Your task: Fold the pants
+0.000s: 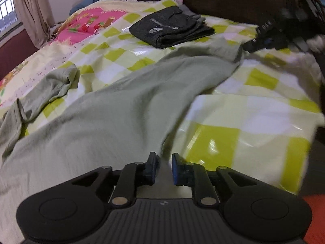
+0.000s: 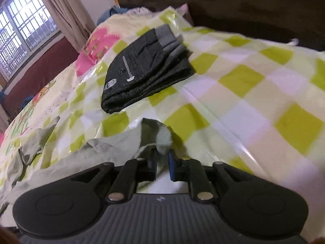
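Observation:
Pale green pants point(image 1: 113, 109) lie spread and rumpled across a green-and-white checked sheet point(image 1: 254, 105) on the bed. My left gripper point(image 1: 164, 162) is shut on the near edge of the pants. My right gripper point(image 2: 162, 158) is shut on another bunched edge of the same pants point(image 2: 113, 148), which trail to the left. In the left wrist view the right gripper point(image 1: 262, 38) shows dark at the far right end of the pants.
Folded dark grey pants point(image 1: 172, 28) point(image 2: 146, 71) lie further up the bed. A pink flowered pillow point(image 1: 89, 22) lies at the left. A dark wooden headboard point(image 2: 223, 2) stands behind. A window point(image 2: 22, 32) with curtains is at the far left.

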Motion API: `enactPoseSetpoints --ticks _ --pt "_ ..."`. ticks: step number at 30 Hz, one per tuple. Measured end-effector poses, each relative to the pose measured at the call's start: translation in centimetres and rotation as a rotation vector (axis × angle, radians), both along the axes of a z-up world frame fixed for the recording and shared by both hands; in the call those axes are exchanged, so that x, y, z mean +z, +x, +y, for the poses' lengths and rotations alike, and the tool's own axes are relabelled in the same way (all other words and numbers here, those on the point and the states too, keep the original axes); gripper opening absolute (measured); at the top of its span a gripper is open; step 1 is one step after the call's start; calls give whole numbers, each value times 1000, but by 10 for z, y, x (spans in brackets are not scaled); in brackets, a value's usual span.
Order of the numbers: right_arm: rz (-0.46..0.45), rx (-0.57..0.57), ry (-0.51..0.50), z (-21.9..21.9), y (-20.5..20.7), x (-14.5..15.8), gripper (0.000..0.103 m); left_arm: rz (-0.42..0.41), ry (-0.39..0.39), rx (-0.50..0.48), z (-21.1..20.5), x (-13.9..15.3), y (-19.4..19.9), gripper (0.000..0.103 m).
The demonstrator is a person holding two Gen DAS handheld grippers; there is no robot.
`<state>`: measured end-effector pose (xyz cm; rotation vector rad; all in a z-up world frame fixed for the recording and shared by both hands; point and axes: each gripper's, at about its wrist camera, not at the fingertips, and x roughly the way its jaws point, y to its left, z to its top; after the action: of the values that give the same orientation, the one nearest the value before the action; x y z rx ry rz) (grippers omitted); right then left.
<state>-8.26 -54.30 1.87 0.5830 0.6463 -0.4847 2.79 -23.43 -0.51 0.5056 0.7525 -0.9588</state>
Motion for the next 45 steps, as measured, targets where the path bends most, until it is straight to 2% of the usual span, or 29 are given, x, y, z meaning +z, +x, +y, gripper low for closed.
enactPoseSetpoints --ticks 4,8,11,14,17,19,21,24,26,28,30,32,34,36,37,38,41,43,45 --pt "127 35 -15 38 -32 6 15 44 -25 -55 10 -4 -22 32" --pt "146 65 36 73 -54 16 15 60 -32 -122 31 -6 -47 32" --pt "185 164 8 103 -35 22 17 90 -33 -116 56 -9 -58 32" --pt "276 312 25 136 -9 11 35 102 -56 -93 77 -10 -67 32" --pt "428 410 -44 158 0 -5 36 112 -56 -94 88 -5 -67 33" --pt "449 413 -23 152 1 -8 36 101 -60 -80 96 3 -64 37" --pt "472 391 -26 144 3 -5 35 75 -65 -24 110 12 -59 40" --pt "404 427 -147 158 5 21 37 75 -91 92 141 24 -48 43" --pt "325 492 -167 176 10 37 37 82 -101 157 161 28 -42 45" --pt "259 577 -175 201 20 45 37 48 -54 187 175 28 -43 45" --pt "226 710 -171 233 33 42 37 41 -7 195 190 23 -48 45" --pt "257 815 -151 263 46 26 39 88 0 212 207 16 -53 47" --pt "374 923 -104 291 57 -4 39 125 -27 242 222 13 -60 47" --pt "485 955 -72 310 59 -28 41 146 -63 275 236 15 -67 48" --pt "497 967 -115 318 59 -27 41 156 -79 293 243 16 -70 48" --pt "501 999 -148 326 59 -21 40 159 -93 315 251 19 -73 48" --pt "441 1059 -135 341 61 8 38 138 -113 379 275 28 -77 49" --pt "405 1097 -201 357 66 21 38 100 -105 447 295 32 -77 49" --pt "382 1131 -206 372 75 27 39 73 -96 524 317 32 -75 49"
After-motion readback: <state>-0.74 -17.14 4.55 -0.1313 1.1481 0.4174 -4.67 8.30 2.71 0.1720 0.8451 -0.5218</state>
